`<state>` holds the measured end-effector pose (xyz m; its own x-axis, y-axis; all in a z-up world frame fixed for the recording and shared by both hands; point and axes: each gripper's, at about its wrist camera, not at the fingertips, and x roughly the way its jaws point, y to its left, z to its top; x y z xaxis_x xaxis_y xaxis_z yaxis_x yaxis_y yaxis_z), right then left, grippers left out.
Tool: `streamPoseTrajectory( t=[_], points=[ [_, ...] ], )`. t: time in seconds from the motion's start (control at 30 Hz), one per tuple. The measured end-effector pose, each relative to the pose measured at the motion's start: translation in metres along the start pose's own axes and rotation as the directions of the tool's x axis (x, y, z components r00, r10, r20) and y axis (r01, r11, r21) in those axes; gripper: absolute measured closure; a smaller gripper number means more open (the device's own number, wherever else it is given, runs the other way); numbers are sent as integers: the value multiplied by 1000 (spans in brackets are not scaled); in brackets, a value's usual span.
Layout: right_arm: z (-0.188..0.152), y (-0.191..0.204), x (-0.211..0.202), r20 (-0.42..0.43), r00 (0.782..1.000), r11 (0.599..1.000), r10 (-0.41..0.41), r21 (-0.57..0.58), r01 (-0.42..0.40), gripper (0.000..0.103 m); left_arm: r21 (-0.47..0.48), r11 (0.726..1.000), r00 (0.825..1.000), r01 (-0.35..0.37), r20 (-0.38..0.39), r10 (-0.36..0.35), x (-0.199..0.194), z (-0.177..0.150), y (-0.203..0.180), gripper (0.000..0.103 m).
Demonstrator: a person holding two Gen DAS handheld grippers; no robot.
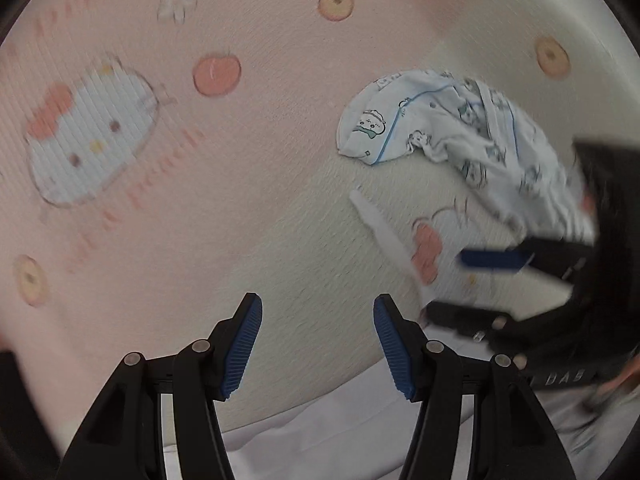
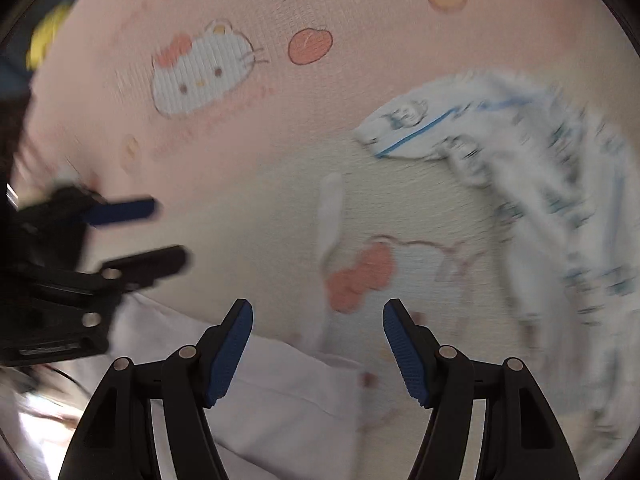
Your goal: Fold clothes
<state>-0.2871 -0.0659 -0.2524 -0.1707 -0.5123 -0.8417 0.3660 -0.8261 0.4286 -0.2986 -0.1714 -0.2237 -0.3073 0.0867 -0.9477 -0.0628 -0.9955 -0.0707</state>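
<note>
On the pink cartoon-print sheet, toward its far right part in your left wrist view, the small white garment lies crumpled, blue piping and little printed figures showing. It sits where the pink ground meets a paler cream patch of the print. A narrow white strip lies on the cream area just beside the garment, apart from it; what it is cannot be told.

Your left gripper hangs over the cream patch with its jaws parted and nothing between the blue pads. It is released, and well apart from the garment.

Your right gripper is likewise released: jaws wide, pads bare, only sheet and a pale lilac cloth beneath, at the near edge of the bedding. In that view the garment is blurred and lies up and to the right of the fingers, not touching them.

Each camera catches the other gripper at its side, blurred, jaws apart, empty.
</note>
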Motion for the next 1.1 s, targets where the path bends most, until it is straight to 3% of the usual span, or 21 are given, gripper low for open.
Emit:
streamPoseTrajectory(
  t=[0.17, 0.3, 0.4, 0.5, 0.6, 0.67, 0.73, 0.77, 0.87, 0.93, 1.0, 1.1],
  points=[
    [-7, -34, 20, 35, 981, 968, 191, 159, -194, 36, -71, 990, 992, 119, -34, -122, 21, 9, 8, 48],
    [-4, -42, 19, 61, 968, 949, 242, 195, -250, 36, -189, 960, 973, 207, -67, -223, 41, 22, 23, 48],
    [-2, -25, 22, 43, 983, 977, 179, 113, -183, 37, -311, 895, 933, 320, -58, -354, 53, 28, 37, 48],
    [3, -1, 28, 45, 999, 1000, 11, -29, -10, 53, -333, 877, 921, 348, -52, -385, 58, 34, 40, 48],
    [3, 17, 35, 79, 989, 981, -128, -138, 138, 65, -330, 875, 921, 354, -42, -388, 60, 37, 40, 48],
    [-2, 22, 37, 110, 967, 949, -232, -194, 249, 85, -331, 870, 916, 366, -37, -399, 60, 37, 40, 48],
    [-1, 23, 38, 123, 958, 942, -259, -185, 279, 93, -346, 853, 903, 390, -39, -428, 65, 35, 42, 48],
    [0, 20, 38, 117, 966, 956, -229, -160, 246, 98, -352, 848, 899, 396, -42, -437, 67, 34, 41, 48],
    [3, -3, 36, 84, 996, 999, -20, -39, 23, 100, -374, 825, 882, 424, -38, -470, 72, 32, 41, 48],
    [4, -15, 34, 78, 991, 994, 107, 23, -109, 100, -387, 807, 868, 445, -33, -495, 74, 31, 41, 48],
    [2, -20, 32, 81, 980, 982, 184, 38, -187, 100, -397, 791, 854, 466, -31, -519, 76, 30, 40, 48],
    [0, -24, 26, 86, 969, 971, 231, 36, -235, 100, -368, 813, 865, 451, -41, -499, 75, 32, 35, 48]
  ],
)
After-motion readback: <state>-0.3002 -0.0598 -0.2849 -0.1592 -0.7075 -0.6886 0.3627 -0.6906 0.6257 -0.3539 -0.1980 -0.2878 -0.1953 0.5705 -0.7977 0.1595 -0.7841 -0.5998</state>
